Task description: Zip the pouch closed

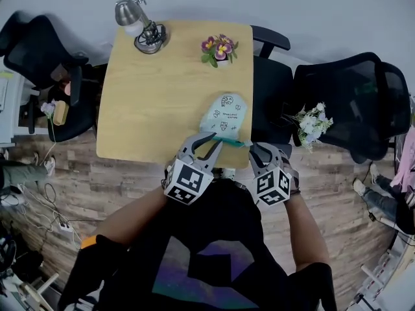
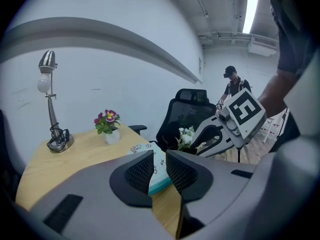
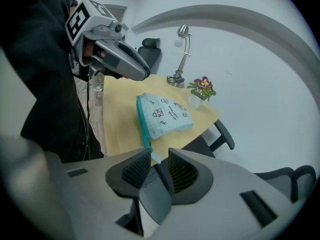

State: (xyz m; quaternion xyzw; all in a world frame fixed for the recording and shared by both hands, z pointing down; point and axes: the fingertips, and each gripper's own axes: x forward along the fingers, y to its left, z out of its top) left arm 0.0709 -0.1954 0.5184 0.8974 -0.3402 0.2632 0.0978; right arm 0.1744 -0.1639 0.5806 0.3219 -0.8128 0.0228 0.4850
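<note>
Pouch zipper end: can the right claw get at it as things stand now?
Probably yes. The right claw is open, and the teal zipper end of the pouch lies just ahead of its gap, with nothing in between.

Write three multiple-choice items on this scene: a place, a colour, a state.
1. Where does the pouch lie?
A. beside the lamp
B. on a chair
C. at the table's near edge

2. What colour is the pouch's zipper edge?
A. red
B. teal
C. yellow

3. How do the right gripper's jaws stand?
A. apart
B. shut on a pen
C. shut on a cup

1C: it lies at the edge nearest the camera.
2B: a teal strip runs along its near side.
3A: a gap shows between them.
</note>
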